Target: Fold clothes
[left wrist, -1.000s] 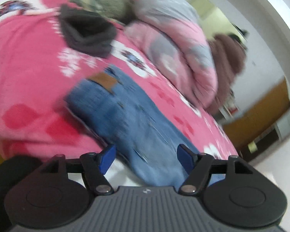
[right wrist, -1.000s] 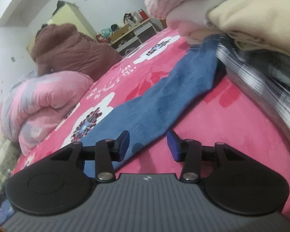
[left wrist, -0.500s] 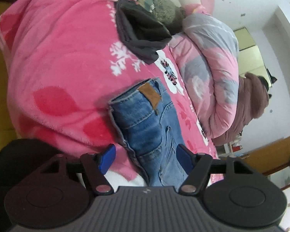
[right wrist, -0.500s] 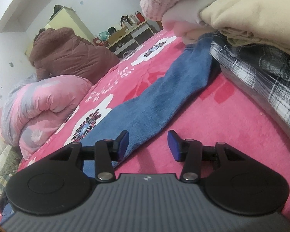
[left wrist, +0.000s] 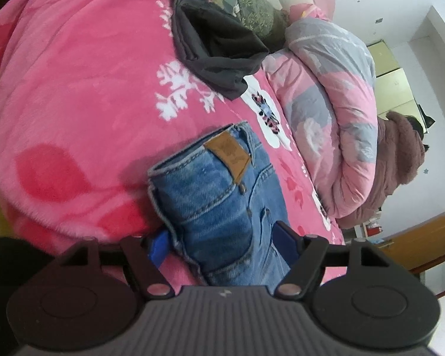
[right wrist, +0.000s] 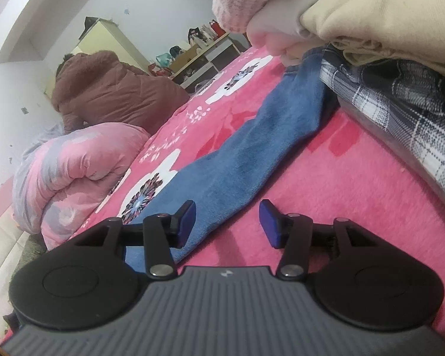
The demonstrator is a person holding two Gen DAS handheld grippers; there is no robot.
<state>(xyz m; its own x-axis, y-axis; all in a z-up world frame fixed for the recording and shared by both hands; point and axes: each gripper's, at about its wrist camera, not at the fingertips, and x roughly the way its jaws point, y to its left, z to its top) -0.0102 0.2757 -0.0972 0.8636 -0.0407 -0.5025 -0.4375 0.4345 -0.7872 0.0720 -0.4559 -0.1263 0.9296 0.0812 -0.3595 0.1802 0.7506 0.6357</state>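
On the bed [left wrist: 74, 83], pink blanket: jeans [left wrist: 222, 207] laid flat, waistband at my left tool [left wrist: 222, 243], leg running up under a pile of clothes [right wrist: 400, 44] beyond my right tool [right wrist: 227, 222]; also a dark garment [left wrist: 219, 47] and a rolled quilt [left wrist: 335, 124]. Left tool: jaws wide, just opened a little, straddling the jeans' waist end, pads not seen pressing; it has closed in on the waistband since a second ago. Right tool: half open, just widened slightly, the jeans' edge between the pads, nothing gripped.
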